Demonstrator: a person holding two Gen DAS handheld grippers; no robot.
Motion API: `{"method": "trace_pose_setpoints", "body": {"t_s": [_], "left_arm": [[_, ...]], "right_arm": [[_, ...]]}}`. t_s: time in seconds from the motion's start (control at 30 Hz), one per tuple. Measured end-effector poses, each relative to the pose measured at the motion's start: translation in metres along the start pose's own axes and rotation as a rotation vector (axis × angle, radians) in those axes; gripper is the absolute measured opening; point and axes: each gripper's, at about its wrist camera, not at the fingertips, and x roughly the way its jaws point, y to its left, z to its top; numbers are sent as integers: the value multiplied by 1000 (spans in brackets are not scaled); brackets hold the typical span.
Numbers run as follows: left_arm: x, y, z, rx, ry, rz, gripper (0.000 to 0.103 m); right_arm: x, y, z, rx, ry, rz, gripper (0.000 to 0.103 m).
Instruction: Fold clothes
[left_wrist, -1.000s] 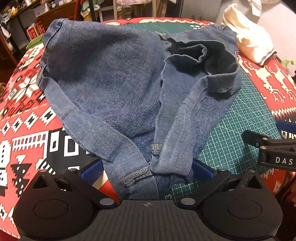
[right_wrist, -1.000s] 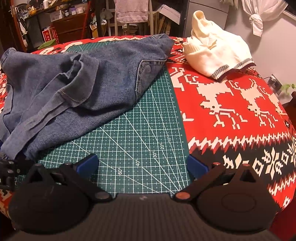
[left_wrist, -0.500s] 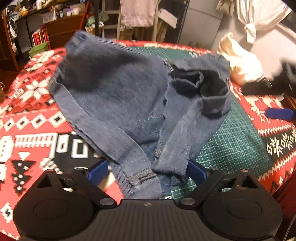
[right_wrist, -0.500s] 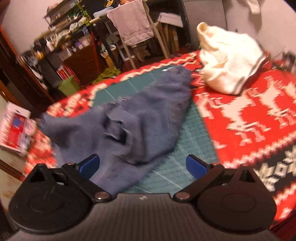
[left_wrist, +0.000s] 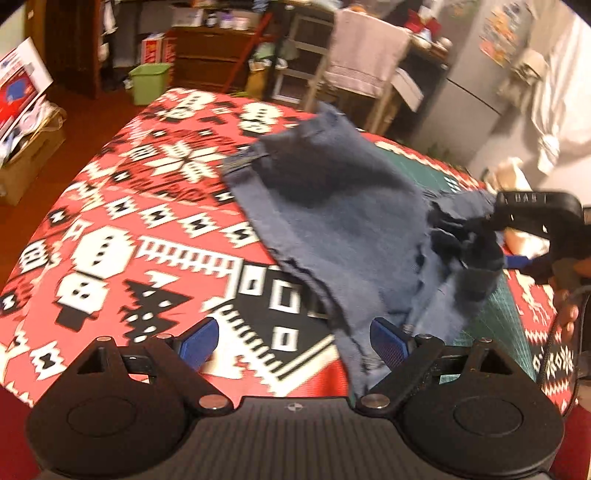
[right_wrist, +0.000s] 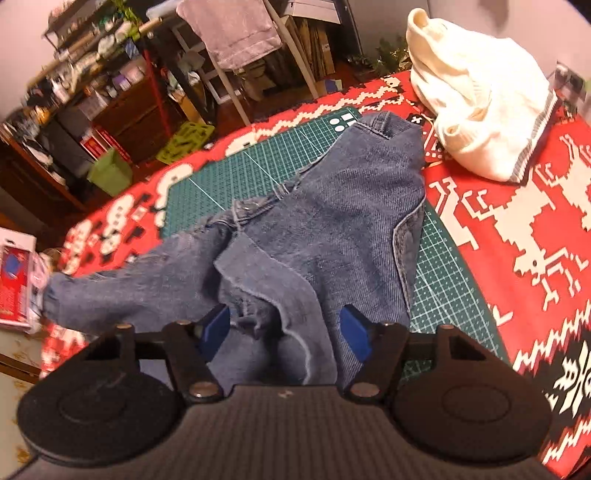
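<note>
Left wrist view: your left gripper (left_wrist: 291, 341) gapes wide, holding nothing; the denim garment (left_wrist: 343, 218) drapes beside its right pad.

Right wrist view: your right gripper (right_wrist: 284, 330) straddles bunched denim on the green mat (right_wrist: 236, 166), pads half-closed around it; I cannot tell whether they grip. You're gathering an edge; next, clamp and lift.

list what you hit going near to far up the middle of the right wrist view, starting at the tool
right tool → denim garment → green cutting mat → red patterned tablecloth → drying rack with a pink towel
</note>
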Motion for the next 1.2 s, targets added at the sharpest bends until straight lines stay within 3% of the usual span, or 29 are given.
{"method": "trace_pose_setpoints", "body": {"t_s": [0.07,0.23,0.43,0.73,0.97,1.2], "left_arm": [[2,5,1,-22,12,2,89],[3,9,2,-40,22,-3,89],[7,5,4,-28,46,-22,81],[7,1,15,-20,58,-45,81],[8,-5,14,-19,88,-42,81],[9,-13,11,3,111,-37,81]], "right_arm": [[8,-2,-1,12,16,-17,44],[4,-19,-8,21,0,-14,7],[-26,-56,-18,53,-37,32,5],[-73,-138,-36,176,-94,77,3],[-84,-185,-42,246,-128,90,3],[-65,-222,-43,321,-96,141,3]]}}
